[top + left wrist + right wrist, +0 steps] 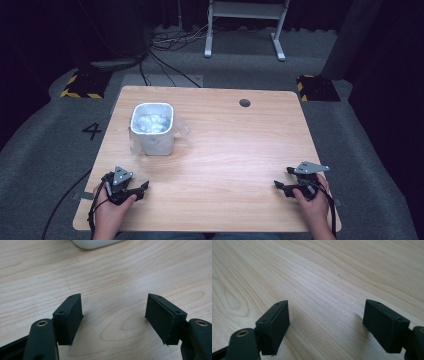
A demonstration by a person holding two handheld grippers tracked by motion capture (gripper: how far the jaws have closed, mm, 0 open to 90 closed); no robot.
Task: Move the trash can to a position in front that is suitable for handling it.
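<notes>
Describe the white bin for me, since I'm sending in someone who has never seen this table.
Start at the wooden table and look to its far left part, ahead of the left hand-held gripper. There stands the white bin, a small upright container with rounded corners, lined with a clear plastic bag that spills over its rim. It is the only thing standing on the tabletop, with crumpled pale material inside.

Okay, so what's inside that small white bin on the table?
The white bin holds a clear plastic liner, its edge spilling over the rim, with pale crumpled material on top. Anything beneath that is covered, so I cannot tell.
</notes>
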